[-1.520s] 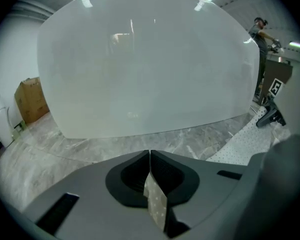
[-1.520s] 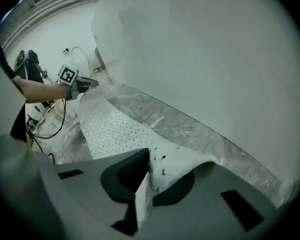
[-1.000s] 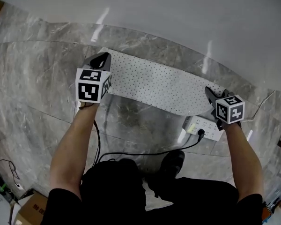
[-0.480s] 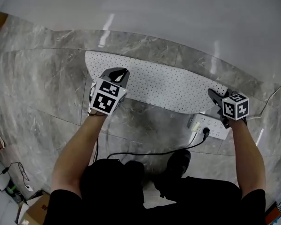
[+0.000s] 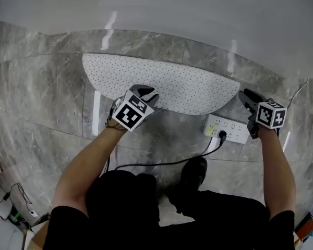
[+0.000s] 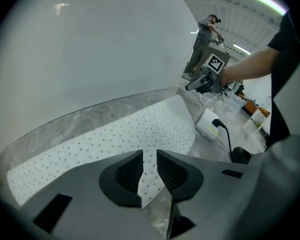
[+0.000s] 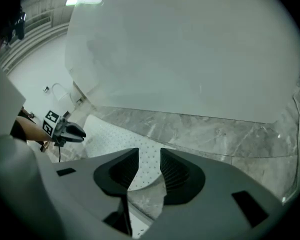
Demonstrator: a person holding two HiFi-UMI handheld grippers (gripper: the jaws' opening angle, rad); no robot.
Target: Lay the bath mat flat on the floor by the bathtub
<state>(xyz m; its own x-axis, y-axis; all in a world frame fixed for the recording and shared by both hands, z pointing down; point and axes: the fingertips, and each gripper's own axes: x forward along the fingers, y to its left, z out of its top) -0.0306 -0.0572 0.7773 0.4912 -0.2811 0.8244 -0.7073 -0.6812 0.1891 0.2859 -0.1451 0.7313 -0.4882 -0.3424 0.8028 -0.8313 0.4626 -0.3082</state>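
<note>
Hovering by one flat bath mat (image 5: 161,85), left tongs (image 5: 147,93) and right tongs (image 5: 247,97) have just been opening, nothing gripped.

White dotted bath mat (image 5: 161,85) is reading matt — grey veined stone floor (image 5: 52,103) and white bathtub wall (image 5: 198,9) are gleaming glossy, smooth.
</note>
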